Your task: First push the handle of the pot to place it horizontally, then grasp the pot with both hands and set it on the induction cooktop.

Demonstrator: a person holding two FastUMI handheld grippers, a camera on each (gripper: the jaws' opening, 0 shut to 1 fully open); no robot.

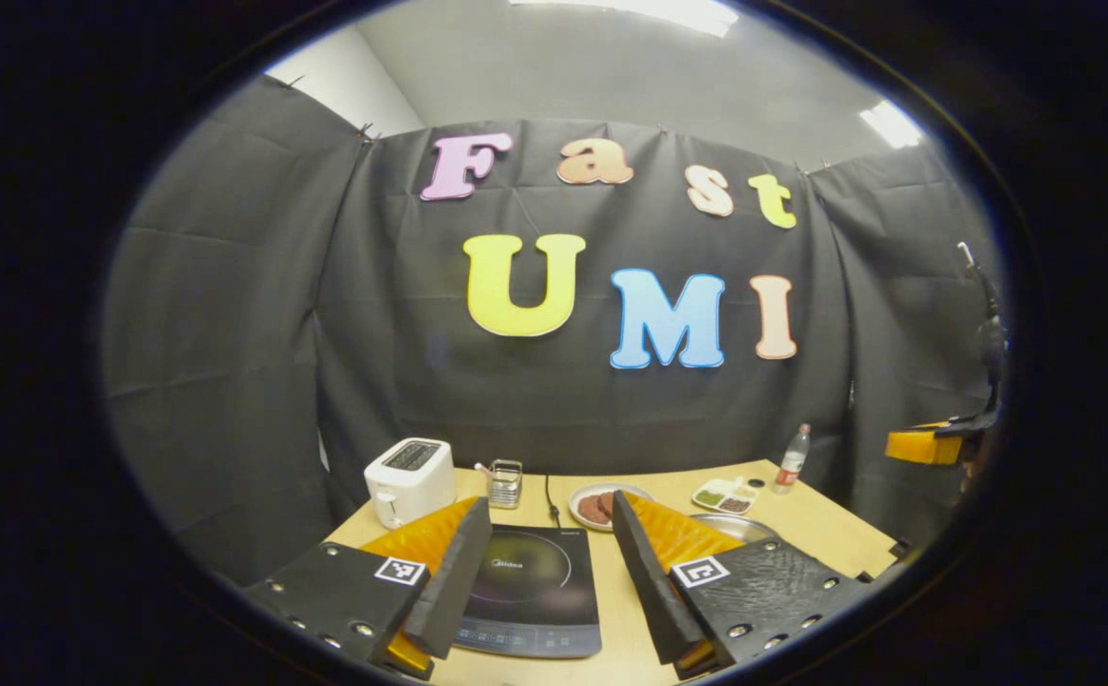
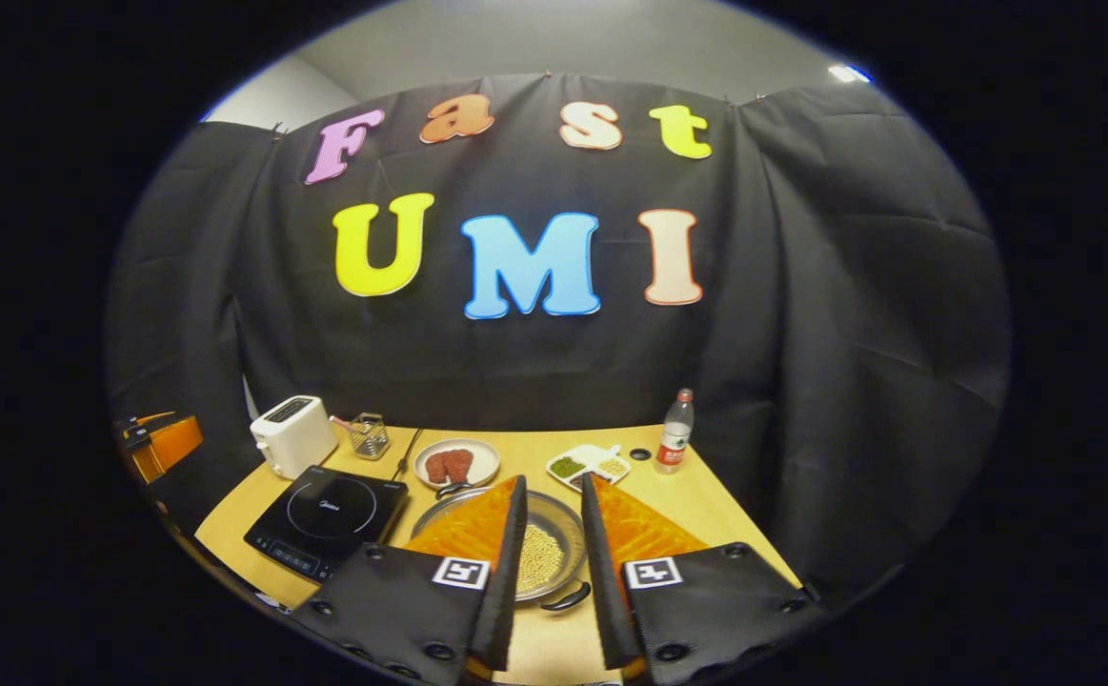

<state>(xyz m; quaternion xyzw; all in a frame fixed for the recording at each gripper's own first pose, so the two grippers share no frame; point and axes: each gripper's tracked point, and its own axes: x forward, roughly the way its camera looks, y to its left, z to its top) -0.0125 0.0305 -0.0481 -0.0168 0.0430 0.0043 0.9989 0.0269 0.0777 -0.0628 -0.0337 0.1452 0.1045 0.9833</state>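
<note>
Wooden and pale, the worktop (image 2: pixel 706 500) carries one of each thing: one steel pot (image 2: pixel 554 538) with small yellowish grains in it, one black induction cooktop (image 2: pixel 325 519), one white toaster (image 2: pixel 292 433), one small wire basket (image 2: pixel 370 436), one plate (image 2: pixel 458 462) with two reddish-brown pieces on it, one divided dish (image 2: pixel 590 464) of green and yellow bits, and one clear bottle (image 2: pixel 674 431) with a red label. In the right gripper view the right tool (image 2: pixel 554 491) hangs above the pot with its fingers apart, touching nothing; the pot sits just right of the cooktop, one dark handle toward the camera and one toward the plate. In the left gripper view the left tool (image 1: pixel 552 510) hovers over the cooktop (image 1: pixel 525 591), fingers wide apart and empty, with the pot's rim (image 1: pixel 739 524) showing behind its right finger. Black cloth walls close the booth on three sides under a grey ceiling with lit panels.
</note>
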